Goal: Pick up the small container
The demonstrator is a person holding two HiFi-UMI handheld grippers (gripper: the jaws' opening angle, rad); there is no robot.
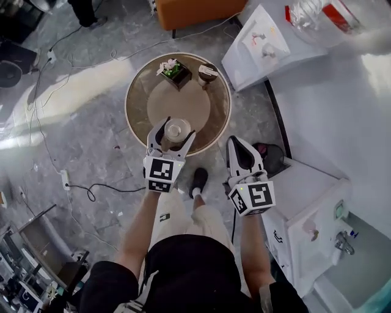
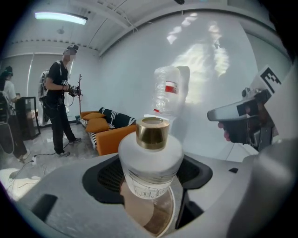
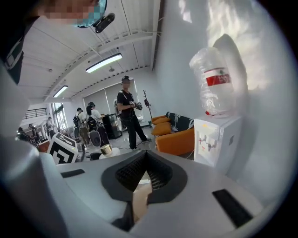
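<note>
The small container (image 1: pixel 177 129) is a white round bottle with a gold cap, at the near side of the round brown table (image 1: pixel 140 116). My left gripper (image 1: pixel 177 127) has one finger on each side of it and is shut on it. In the left gripper view the small container (image 2: pixel 151 158) fills the gap between the dark pads, with the tabletop showing under it. My right gripper (image 1: pixel 236 143) hangs off the table's near right edge, shut, with nothing in it. In the right gripper view the jaws meet over a thin slit. The gold cap (image 3: pixel 106 149) shows at left.
A potted plant in a dark box (image 1: pixel 175 71) and a small dark jar (image 1: pixel 208 73) stand at the table's far side. A water dispenser (image 1: pixel 263 46), an orange sofa (image 1: pixel 195 12) and a white cabinet (image 1: pixel 311 214) surround it. Cables (image 1: pixel 91 189) cross the floor. A person (image 2: pixel 58 107) stands beyond.
</note>
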